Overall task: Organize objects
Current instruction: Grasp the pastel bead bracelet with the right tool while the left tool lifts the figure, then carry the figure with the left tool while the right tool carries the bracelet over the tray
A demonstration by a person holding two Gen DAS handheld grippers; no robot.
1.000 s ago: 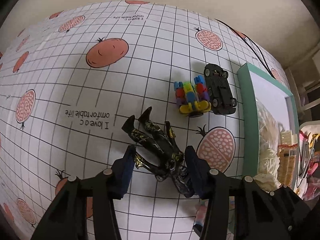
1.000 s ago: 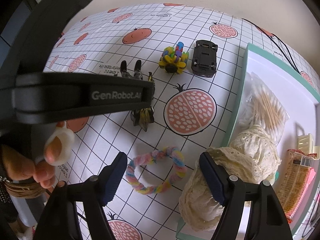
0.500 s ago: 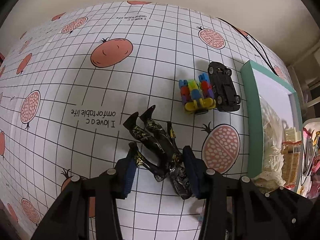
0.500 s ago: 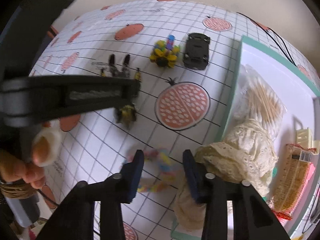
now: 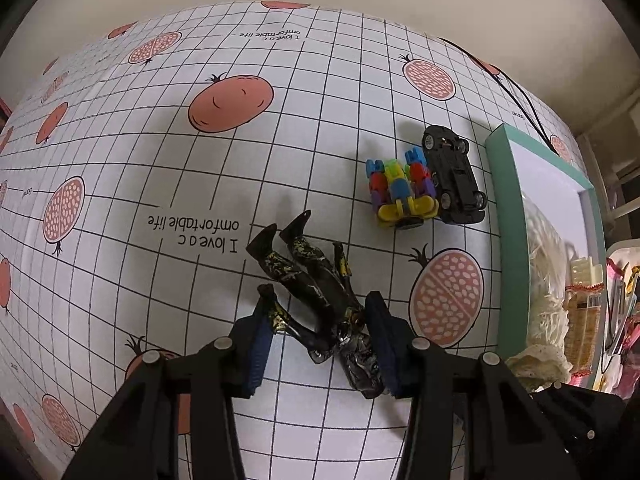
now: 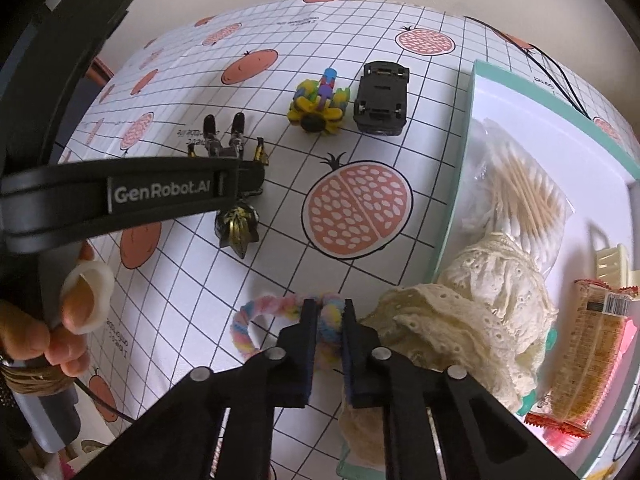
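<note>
A black and gold action figure [image 5: 308, 280] lies on the gridded tablecloth. My left gripper [image 5: 319, 304] is shut on its upper body, one pad against an arm and the other against the shoulder. Its head [image 6: 236, 226] and legs also show in the right wrist view, partly behind the left gripper's black body [image 6: 120, 196]. A pastel fuzzy ring [image 6: 256, 316] lies by the teal tray [image 6: 456, 184]. My right gripper [image 6: 329, 314] is shut on the ring's right side, pinching it between the pads.
A colourful block toy [image 5: 400, 190] and a black toy car [image 5: 454, 178] sit side by side further back. The tray holds cream lace cloth [image 6: 460, 320], a bag of cotton swabs [image 6: 528, 196] and a snack packet [image 6: 592, 356]. A person's hand [image 6: 80, 308] grips the left tool.
The right jaws came together from wide open onto the fuzzy ring. The left jaws narrowed a little onto the figure. Neither hand shifted much.
</note>
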